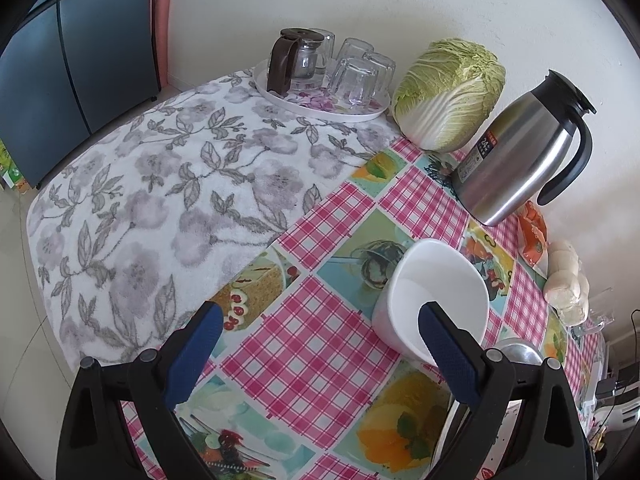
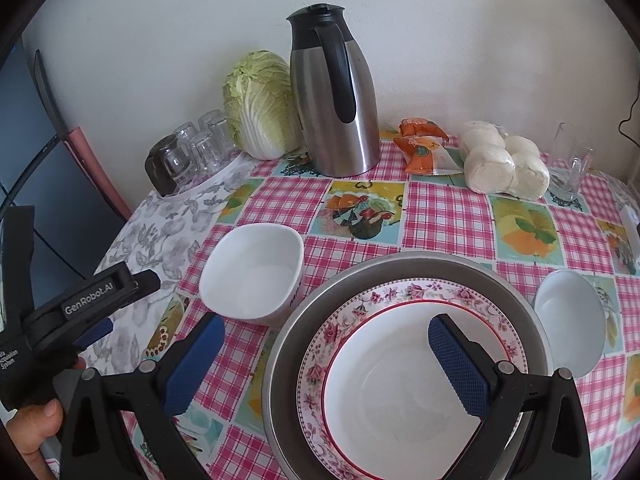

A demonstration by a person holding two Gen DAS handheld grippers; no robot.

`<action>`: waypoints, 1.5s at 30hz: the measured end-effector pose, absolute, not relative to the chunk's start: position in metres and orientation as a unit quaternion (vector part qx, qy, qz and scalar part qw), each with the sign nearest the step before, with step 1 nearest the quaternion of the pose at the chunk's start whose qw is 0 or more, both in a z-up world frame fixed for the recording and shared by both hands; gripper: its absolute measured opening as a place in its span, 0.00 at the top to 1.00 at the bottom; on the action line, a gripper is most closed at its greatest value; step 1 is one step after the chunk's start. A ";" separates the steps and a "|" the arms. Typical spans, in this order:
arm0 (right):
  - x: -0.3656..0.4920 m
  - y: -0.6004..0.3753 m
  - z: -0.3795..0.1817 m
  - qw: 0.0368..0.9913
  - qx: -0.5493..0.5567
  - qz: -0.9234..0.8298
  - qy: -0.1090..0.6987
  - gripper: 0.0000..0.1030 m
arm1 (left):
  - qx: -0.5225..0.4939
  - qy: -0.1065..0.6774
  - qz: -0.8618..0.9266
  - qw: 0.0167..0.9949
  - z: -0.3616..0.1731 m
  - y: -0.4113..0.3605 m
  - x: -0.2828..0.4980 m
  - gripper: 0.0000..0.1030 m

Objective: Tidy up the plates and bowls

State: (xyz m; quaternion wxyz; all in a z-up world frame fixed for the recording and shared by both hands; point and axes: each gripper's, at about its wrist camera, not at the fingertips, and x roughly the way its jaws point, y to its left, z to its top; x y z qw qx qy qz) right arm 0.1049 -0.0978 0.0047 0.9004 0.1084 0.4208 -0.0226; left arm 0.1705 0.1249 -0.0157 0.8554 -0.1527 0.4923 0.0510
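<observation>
A squarish white bowl [image 1: 436, 292] [image 2: 256, 272] sits on the checked tablecloth. My left gripper [image 1: 320, 356] is open, its right finger over the bowl's near rim; it also shows at the left of the right wrist view [image 2: 104, 312]. A floral-rimmed plate [image 2: 400, 376] lies inside a grey metal plate [image 2: 404, 268]. My right gripper [image 2: 328, 364] is open above them, holding nothing. A second white bowl [image 2: 572, 316] sits to the right of the metal plate.
A steel thermos jug [image 2: 336, 96] [image 1: 524, 152], a cabbage [image 1: 448, 92] [image 2: 260, 104], a tray of glasses [image 1: 332, 72], orange packets [image 2: 424, 148], white buns [image 2: 504, 160] and a glass mug [image 2: 568, 168] stand along the back wall. A floral towel [image 1: 160, 184] covers the table's left side.
</observation>
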 end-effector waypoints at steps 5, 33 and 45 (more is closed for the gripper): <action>0.115 -0.090 0.000 0.897 0.102 -0.016 0.429 0.00 | -0.167 0.499 0.042 0.850 -0.022 0.127 0.179 0.05; 0.201 -0.064 -0.028 0.848 -0.004 -0.096 0.521 0.00 | -0.248 0.517 -0.005 0.819 -0.061 0.149 0.225 0.04; 0.215 -0.062 -0.046 0.842 -0.001 -0.087 0.532 0.10 | -0.248 0.525 -0.064 0.812 -0.066 0.127 0.236 0.05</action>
